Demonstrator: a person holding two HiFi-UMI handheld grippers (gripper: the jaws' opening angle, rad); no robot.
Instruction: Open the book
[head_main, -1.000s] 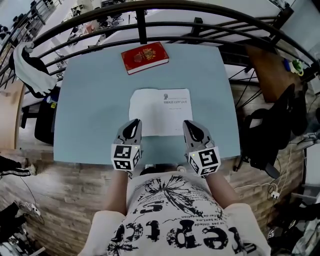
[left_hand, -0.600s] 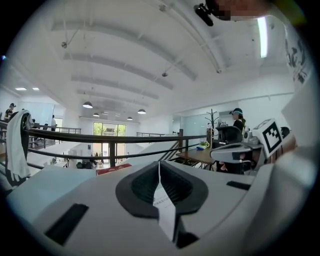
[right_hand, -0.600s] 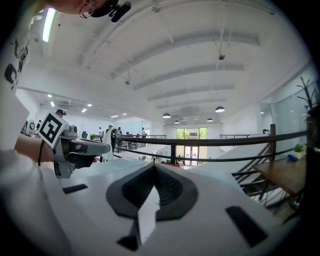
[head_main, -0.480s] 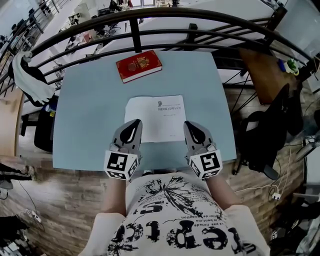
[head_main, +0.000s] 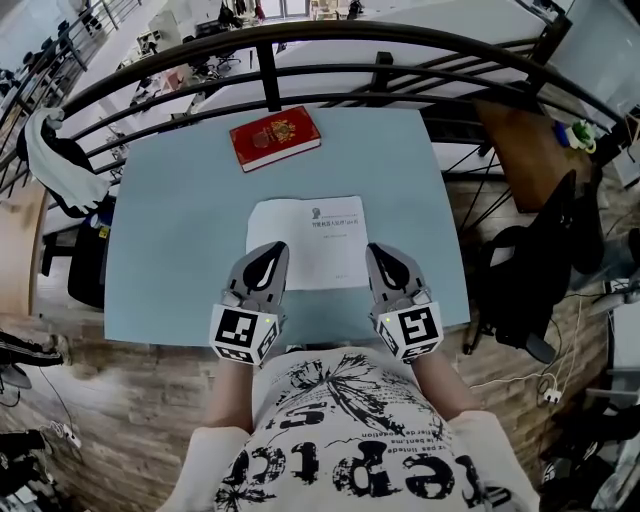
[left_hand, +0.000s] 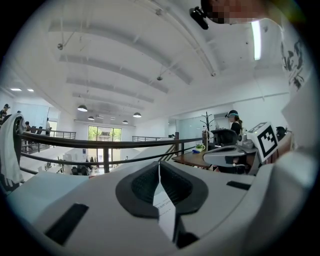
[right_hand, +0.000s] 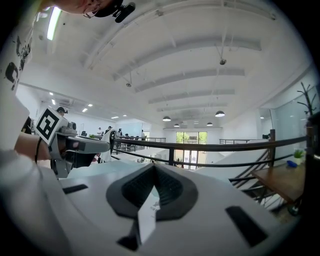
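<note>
A closed red book (head_main: 275, 139) with a gold emblem lies at the far side of the pale blue table (head_main: 170, 230). A white printed page (head_main: 310, 235), flat, lies in the middle of the table. My left gripper (head_main: 272, 247) hovers over the page's near left corner, jaws shut with nothing in them. My right gripper (head_main: 377, 250) hovers over the near right corner, also shut and empty. In the left gripper view the left gripper (left_hand: 159, 162) points level toward the railing, with the page showing below its tips. The right gripper (right_hand: 154, 166) does the same in the right gripper view.
A black railing (head_main: 270, 70) curves round the table's far side. A white garment (head_main: 55, 150) hangs at the left. A black chair (head_main: 540, 270) and a wooden desk (head_main: 530, 140) stand at the right. The person's torso is against the near edge.
Both grippers have risen a little above the table, the left one more. The white page and the red book have stayed in place.
</note>
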